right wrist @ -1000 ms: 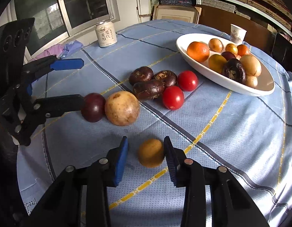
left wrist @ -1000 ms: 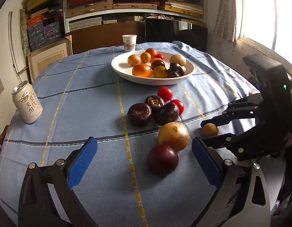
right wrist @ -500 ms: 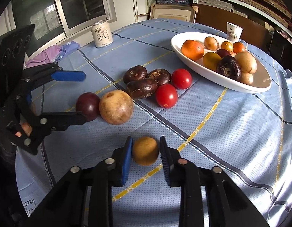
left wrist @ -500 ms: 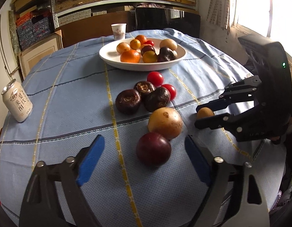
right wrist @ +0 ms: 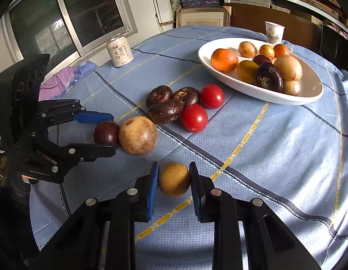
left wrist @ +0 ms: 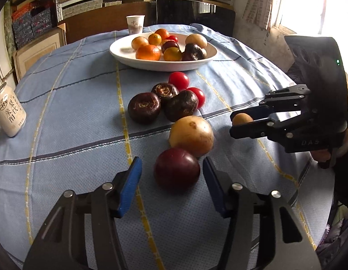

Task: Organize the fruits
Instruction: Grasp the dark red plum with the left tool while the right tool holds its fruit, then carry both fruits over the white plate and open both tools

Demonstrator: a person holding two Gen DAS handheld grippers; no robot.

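Observation:
A dark red plum (left wrist: 176,168) lies on the blue cloth between the fingers of my left gripper (left wrist: 171,160). Its jaws are closing, with a gap still showing on each side of the plum. My right gripper (right wrist: 174,166) is shut on a small brown fruit (right wrist: 174,178), both blue pads pressing its sides. A large tan fruit (left wrist: 191,136) touches the plum's far side. Beyond it lie three dark chestnut-like fruits (left wrist: 144,107) and two red tomatoes (left wrist: 178,80). The white plate (left wrist: 128,58) at the back holds several fruits.
A drink can (left wrist: 9,112) stands at the left edge of the table. Behind the plate is a paper cup (left wrist: 135,24). Purple cloth (right wrist: 61,81) lies off the table by the window. Shelves and boxes line the back wall.
My left jaws have narrowed from wide apart to close around the plum. My right jaws have closed onto the small brown fruit. Both hands stayed nearly in place.

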